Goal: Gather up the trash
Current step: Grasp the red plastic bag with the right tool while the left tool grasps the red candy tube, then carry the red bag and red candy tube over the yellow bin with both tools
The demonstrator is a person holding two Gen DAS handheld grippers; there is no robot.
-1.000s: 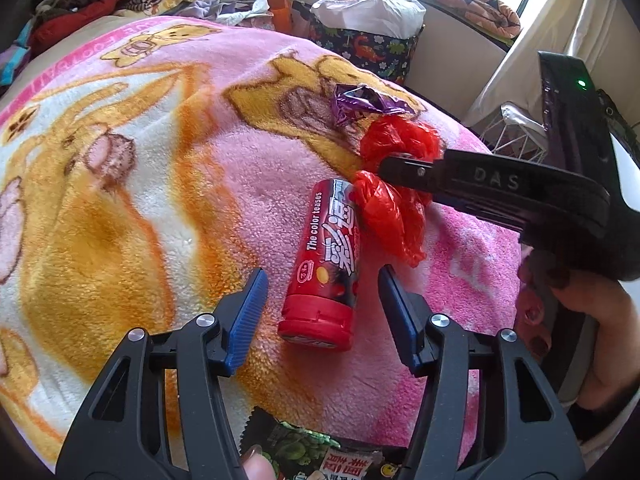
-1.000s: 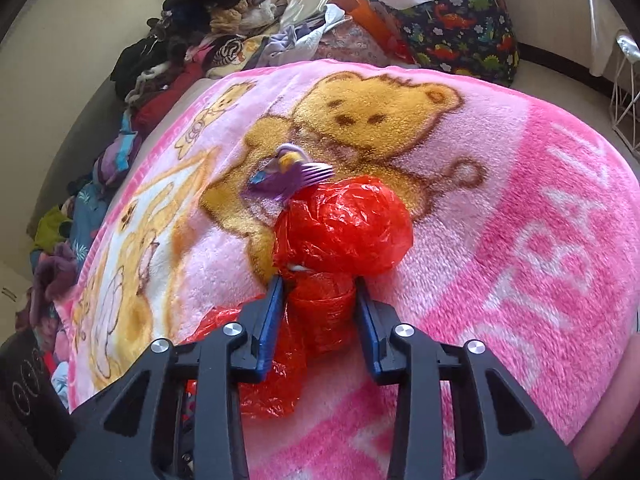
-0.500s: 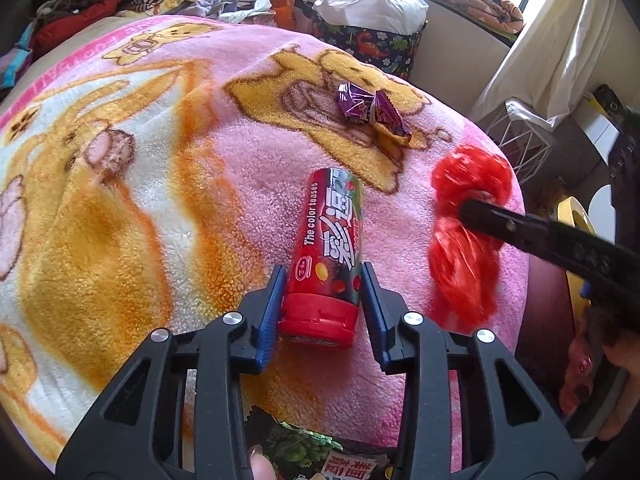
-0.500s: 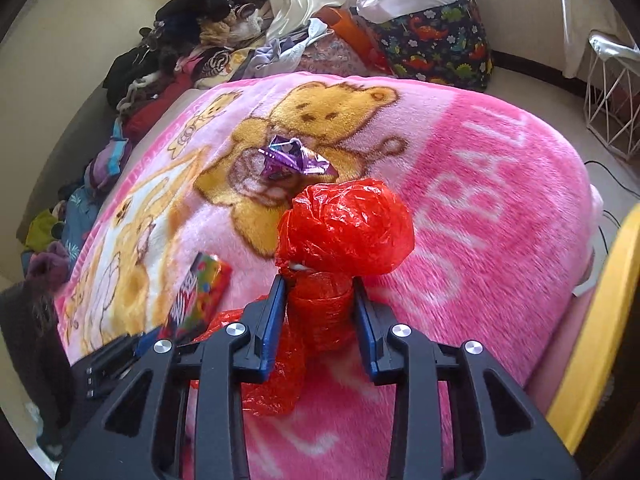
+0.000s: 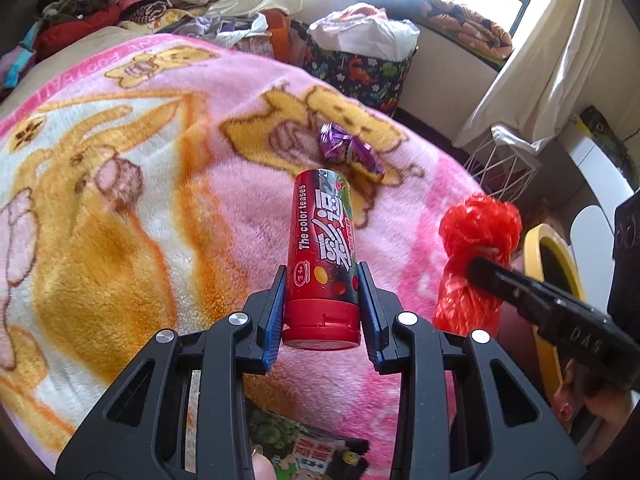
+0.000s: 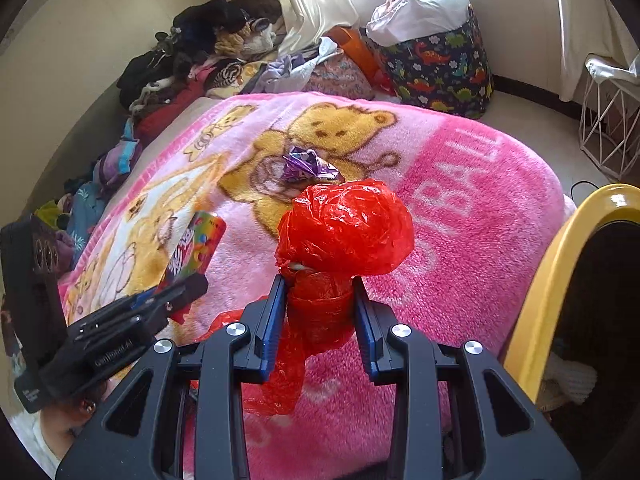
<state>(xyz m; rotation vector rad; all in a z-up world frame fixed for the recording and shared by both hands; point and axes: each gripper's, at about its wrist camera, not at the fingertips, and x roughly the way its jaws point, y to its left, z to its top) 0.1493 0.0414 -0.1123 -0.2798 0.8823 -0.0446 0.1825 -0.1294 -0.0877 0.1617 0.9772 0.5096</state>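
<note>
Since the earlier frame the left tongs (image 5: 322,312) have closed in from a wide straddle around the red candy tube (image 5: 325,258) and are now pinching it near its cap; their blue pads are still closing the last little bit onto its sides, and the tube is coming up off the pink blanket (image 5: 132,200). The right tongs (image 6: 320,316) have meanwhile travelled away from the purple wrapper (image 6: 306,166) toward the yellow bin (image 6: 560,280) at the bed's edge, and are gripping the knotted neck of the red plastic bag (image 6: 344,228) with the jaws narrowed to a small gap.

The tube is being held low, by the cap end, with most of its length sticking out forward and tilted. It is probably going to try pivoting between the pads while swinging toward the bin, and a smooth round wall could be slipping out if the squeeze is not settling fully.

The red bag is bulging above the pads and trailing a loose tail below. The crinkly film is likely compressing and sliding under the grip, so the bundle may be creeping free before it is over the bin's mouth, or the tail may be snagging on the rim.

Both tools are heading for the same opening, so they risk crowding each other there. The purple wrapper is lying on the bear print, and a green snack packet (image 5: 308,444) is lying close under the left tool; both are waiting to be collected.
</note>
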